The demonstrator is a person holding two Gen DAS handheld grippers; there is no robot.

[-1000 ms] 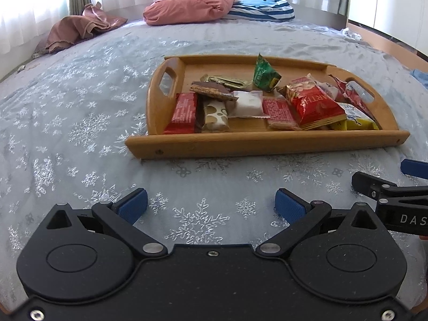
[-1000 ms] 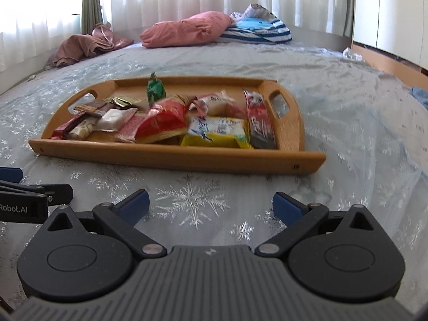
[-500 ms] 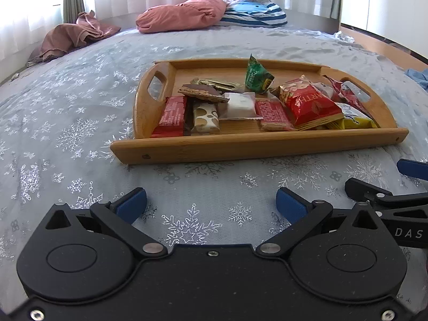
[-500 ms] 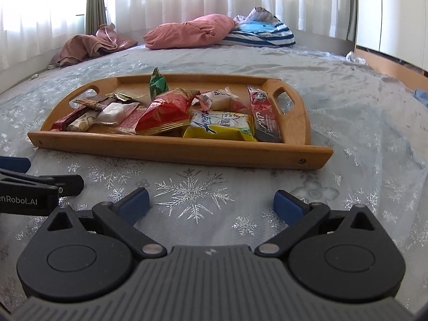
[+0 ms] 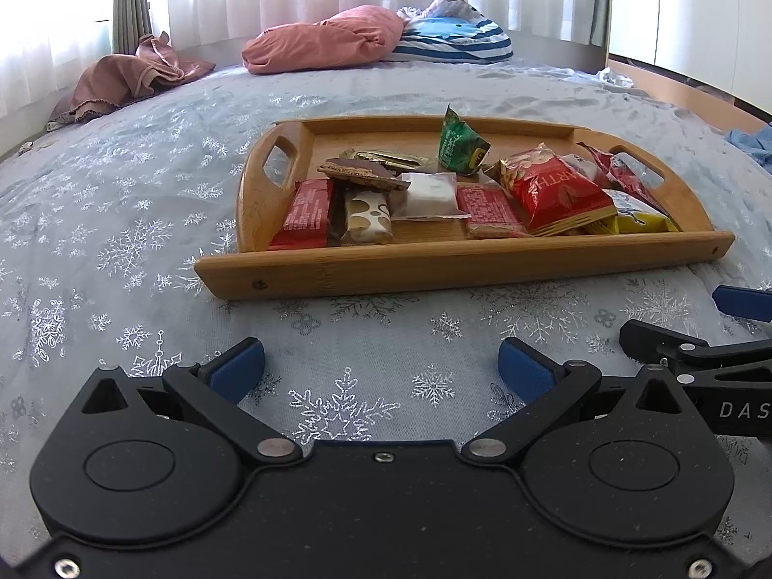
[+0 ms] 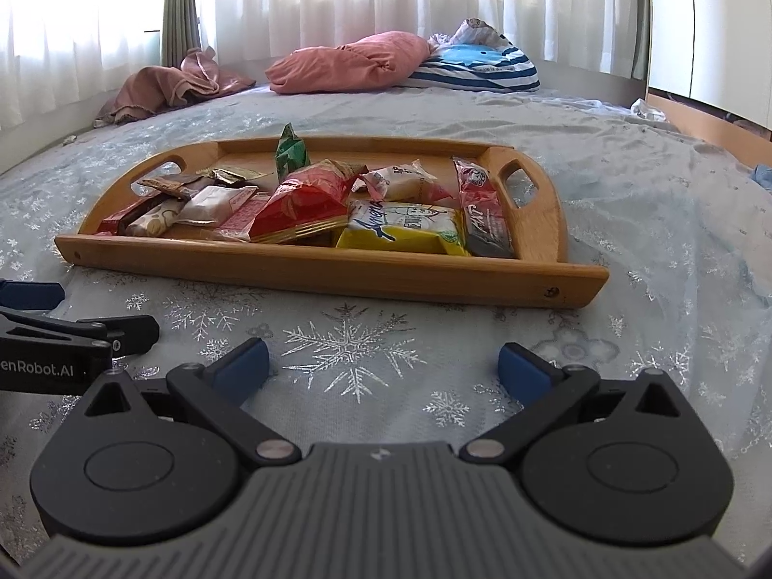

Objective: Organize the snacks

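A wooden tray (image 5: 434, 265) (image 6: 337, 272) lies on the bed and holds several snack packets: a red bar (image 5: 306, 212), a green packet (image 5: 458, 142) standing upright, a red bag (image 5: 555, 190) (image 6: 309, 198), a yellow packet (image 6: 405, 231). My left gripper (image 5: 381, 366) is open and empty, low over the bedspread in front of the tray. My right gripper (image 6: 381, 369) is open and empty, also in front of the tray, to the right of the left one. Each shows at the other view's edge.
The bed has a grey snowflake bedspread (image 5: 120, 241). A pink pillow (image 5: 328, 38), a striped pillow (image 5: 458, 41) and brown cloth (image 5: 130, 77) lie at the far end by the curtains. A wooden bed edge (image 6: 714, 125) runs along the right.
Both grippers have dropped lower and tilted up slightly, so the tray sits lower in both views. The jaws stay open and the snacks have not moved.
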